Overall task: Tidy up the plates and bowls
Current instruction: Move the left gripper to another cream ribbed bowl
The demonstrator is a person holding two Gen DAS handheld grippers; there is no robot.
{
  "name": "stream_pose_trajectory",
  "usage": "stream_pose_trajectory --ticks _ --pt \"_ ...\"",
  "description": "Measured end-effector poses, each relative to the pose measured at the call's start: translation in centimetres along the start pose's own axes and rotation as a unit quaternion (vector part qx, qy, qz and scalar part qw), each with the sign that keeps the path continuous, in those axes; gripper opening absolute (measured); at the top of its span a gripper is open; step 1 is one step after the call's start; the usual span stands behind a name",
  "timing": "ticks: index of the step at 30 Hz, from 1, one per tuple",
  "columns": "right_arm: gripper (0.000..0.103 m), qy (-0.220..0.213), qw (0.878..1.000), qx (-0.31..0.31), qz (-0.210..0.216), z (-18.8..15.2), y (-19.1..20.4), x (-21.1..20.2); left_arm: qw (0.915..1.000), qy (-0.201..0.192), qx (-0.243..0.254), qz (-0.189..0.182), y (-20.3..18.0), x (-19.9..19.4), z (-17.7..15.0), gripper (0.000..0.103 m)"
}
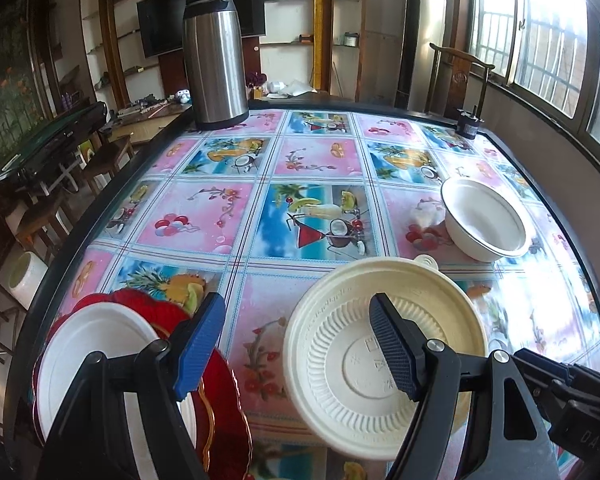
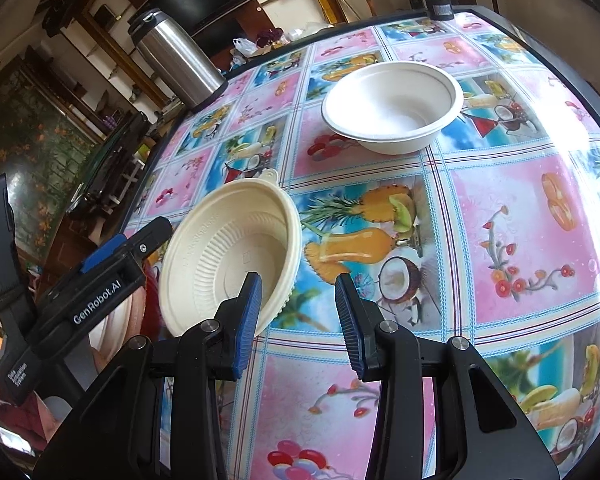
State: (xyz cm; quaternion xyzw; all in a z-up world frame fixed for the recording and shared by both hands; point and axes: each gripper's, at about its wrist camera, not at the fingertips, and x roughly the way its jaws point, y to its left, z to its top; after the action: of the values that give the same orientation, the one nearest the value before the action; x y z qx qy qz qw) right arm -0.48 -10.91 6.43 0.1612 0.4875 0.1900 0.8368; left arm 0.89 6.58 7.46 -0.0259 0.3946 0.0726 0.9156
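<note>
Your right gripper [image 2: 298, 320] stands part-open and empty; the cream bowl [image 2: 236, 256] tilts just left of it, touching its left pad; your left gripper [image 1: 298, 344], wide, straddles the bowl's rim.

The left gripper [image 1: 300, 344] points down at a slant, its blue fingers [image 1: 202, 344] wide apart. The right gripper [image 2: 300, 320] also tilts down, its fingers [image 2: 350, 320] a little apart, with nothing between them.
</note>
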Motion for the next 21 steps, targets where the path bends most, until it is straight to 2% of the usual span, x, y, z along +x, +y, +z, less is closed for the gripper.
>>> stream_pose_trajectory --ticks 9,15,21 --pt "0.038 0.007 1.000 0.007 -0.003 0.7 -0.3 1.0 0.9995 0.030 0.001 -0.010 0.4 1.9 1.3 0.075" --pt "0.038 0.015 1.000 0.009 0.000 0.8 -0.2 1.9 0.9963 0.071 -0.016 -0.047 0.7 3.2 1.7 0.075" --pt "0.038 0.024 1.000 0.010 0.004 0.9 0.0 2.8 0.9930 0.099 0.003 -0.065 0.0 3.4 1.2 0.075"
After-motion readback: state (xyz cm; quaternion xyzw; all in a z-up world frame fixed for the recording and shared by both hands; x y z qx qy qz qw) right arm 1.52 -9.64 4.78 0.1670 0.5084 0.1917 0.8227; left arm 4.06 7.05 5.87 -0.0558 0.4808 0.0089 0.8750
